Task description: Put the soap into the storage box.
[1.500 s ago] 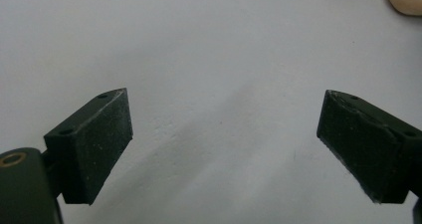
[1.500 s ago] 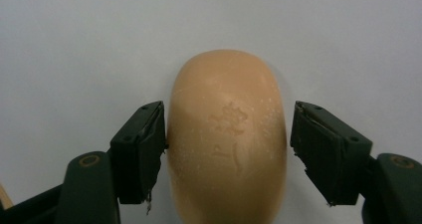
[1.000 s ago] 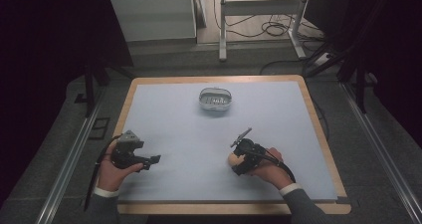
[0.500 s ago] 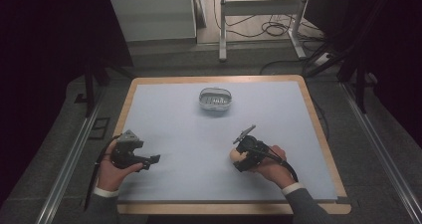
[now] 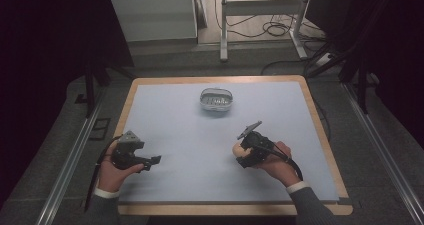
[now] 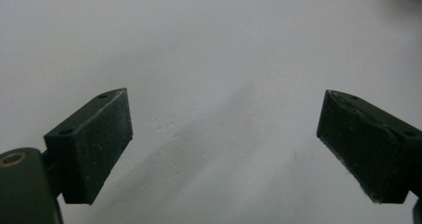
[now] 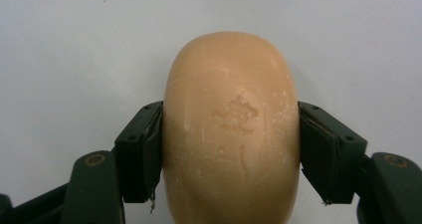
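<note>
An oval tan bar of soap (image 7: 231, 129) with a stamped mark sits between the black jaws of my right gripper (image 7: 230, 149), both pads pressed against its sides. From above, that right gripper (image 5: 241, 155) hovers a little over the pale blue mat at the right front, the soap (image 5: 239, 149) peeking out at its left. My left gripper (image 5: 156, 160) rests at the left front, held in a hand. Its jaws stand wide apart in the left gripper view (image 6: 224, 144), with bare mat between them.
A small clear oval dish (image 5: 217, 99) with a ribbed insert stands at the back middle of the mat. The wooden table rim (image 5: 320, 120) frames the mat. Metal rails run along both sides, and a frame with cables stands beyond the far edge.
The right gripper has lifted slightly off the mat with the soap in it. The left gripper has stayed in place.
</note>
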`<state>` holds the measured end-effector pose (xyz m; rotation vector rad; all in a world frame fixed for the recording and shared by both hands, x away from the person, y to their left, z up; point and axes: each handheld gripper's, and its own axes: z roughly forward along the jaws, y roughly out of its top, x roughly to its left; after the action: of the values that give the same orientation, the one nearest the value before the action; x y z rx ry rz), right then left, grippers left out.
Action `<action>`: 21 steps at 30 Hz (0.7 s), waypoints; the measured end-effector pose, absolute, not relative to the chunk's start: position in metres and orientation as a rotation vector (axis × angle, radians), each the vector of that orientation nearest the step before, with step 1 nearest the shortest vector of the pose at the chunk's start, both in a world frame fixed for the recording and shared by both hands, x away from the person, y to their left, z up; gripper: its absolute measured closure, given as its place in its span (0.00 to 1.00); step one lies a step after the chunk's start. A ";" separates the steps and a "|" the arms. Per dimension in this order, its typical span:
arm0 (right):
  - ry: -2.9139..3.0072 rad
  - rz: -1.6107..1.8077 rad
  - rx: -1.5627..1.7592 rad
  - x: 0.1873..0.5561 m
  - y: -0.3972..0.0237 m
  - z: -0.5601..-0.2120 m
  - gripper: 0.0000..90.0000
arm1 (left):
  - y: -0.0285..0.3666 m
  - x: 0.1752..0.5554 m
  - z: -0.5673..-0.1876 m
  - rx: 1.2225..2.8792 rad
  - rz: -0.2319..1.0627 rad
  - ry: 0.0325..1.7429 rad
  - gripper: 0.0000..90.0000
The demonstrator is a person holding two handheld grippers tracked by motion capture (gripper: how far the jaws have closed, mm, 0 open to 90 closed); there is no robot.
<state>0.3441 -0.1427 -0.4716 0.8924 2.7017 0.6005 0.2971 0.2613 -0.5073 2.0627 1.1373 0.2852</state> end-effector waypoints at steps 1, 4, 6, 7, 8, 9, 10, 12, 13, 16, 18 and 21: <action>2.696 0.602 0.890 0.345 -0.143 -0.469 0.36 | 0.261 0.297 -0.507 2.063 0.286 1.138 0.08; 2.690 0.606 0.892 0.346 -0.143 -0.467 0.36 | 0.261 0.297 -0.507 2.064 0.286 1.137 0.08; 2.689 0.611 0.884 0.348 -0.143 -0.465 0.36 | 0.261 0.297 -0.507 2.064 0.286 1.137 0.08; 2.689 0.613 0.866 0.349 -0.142 -0.464 0.36 | 0.261 0.297 -0.508 2.065 0.285 1.137 0.08; 2.689 0.613 0.866 0.349 -0.142 -0.464 0.36 | 0.261 0.297 -0.508 2.065 0.286 1.137 0.08; 2.688 0.614 0.866 0.349 -0.142 -0.463 0.36 | 0.261 0.297 -0.508 2.065 0.285 1.137 0.08; 2.688 0.614 0.864 0.350 -0.141 -0.462 0.36 | 0.261 0.297 -0.508 2.065 0.285 1.137 0.08; 2.684 0.614 0.853 0.351 -0.141 -0.461 0.36 | 0.261 0.297 -0.508 2.067 0.284 1.137 0.08; 2.681 0.617 0.849 0.352 -0.140 -0.459 0.36 | 0.261 0.297 -0.508 2.068 0.283 1.137 0.08; 2.677 0.618 0.845 0.353 -0.139 -0.457 0.36 | 0.261 0.297 -0.508 2.070 0.283 1.136 0.08; 2.666 0.615 0.833 0.355 -0.138 -0.455 0.36 | 0.260 0.298 -0.508 2.070 0.282 1.137 0.08; 2.654 0.616 0.830 0.358 -0.137 -0.451 0.36 | 0.261 0.297 -0.508 2.070 0.282 1.136 0.08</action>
<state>0.3578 -0.1371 -0.4506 0.8305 2.6545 0.6159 0.2975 0.2605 -0.5080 2.0703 1.1359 0.2821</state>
